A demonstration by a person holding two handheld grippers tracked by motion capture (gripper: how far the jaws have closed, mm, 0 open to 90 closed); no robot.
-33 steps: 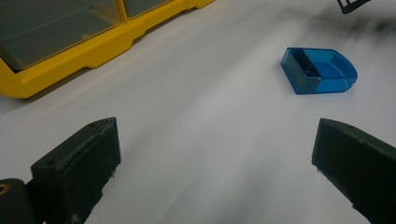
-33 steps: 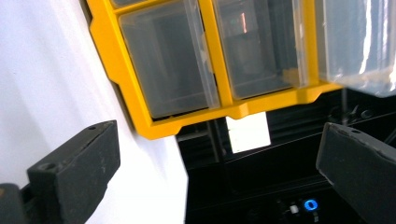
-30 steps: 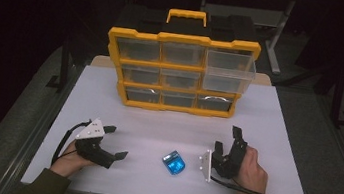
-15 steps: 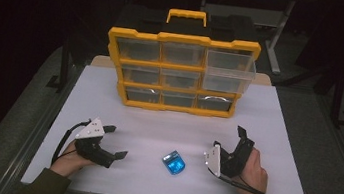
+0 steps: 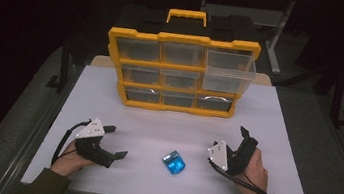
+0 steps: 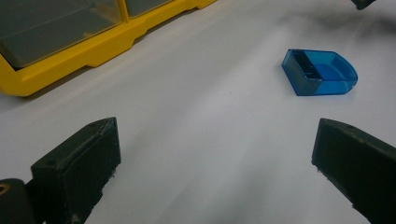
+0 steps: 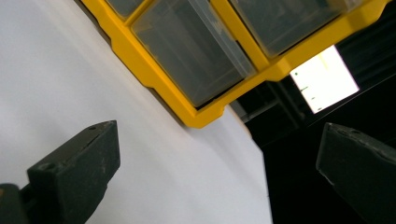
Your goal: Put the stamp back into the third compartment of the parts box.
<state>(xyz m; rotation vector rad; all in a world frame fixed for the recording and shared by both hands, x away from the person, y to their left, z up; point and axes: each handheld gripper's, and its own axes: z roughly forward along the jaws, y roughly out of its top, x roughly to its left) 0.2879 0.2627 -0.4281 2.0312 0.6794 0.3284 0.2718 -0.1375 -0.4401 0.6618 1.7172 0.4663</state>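
Grippers (image 5: 116, 142) (image 5: 244, 137) flank blue box (image 5: 173, 162); organizer's (image 5: 180, 73) top-right drawer (image 5: 229, 72) protrudes.

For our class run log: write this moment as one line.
left gripper: open, table | right gripper: open, table | blue case: between, untouched | organizer: top-right drawer out

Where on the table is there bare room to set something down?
A wide bare strip runs between the yellow drawer cabinet and the blue box. Both far side margins of the table beside the cabinet are bare. The near edge is crowded: left claw, box, right claw.
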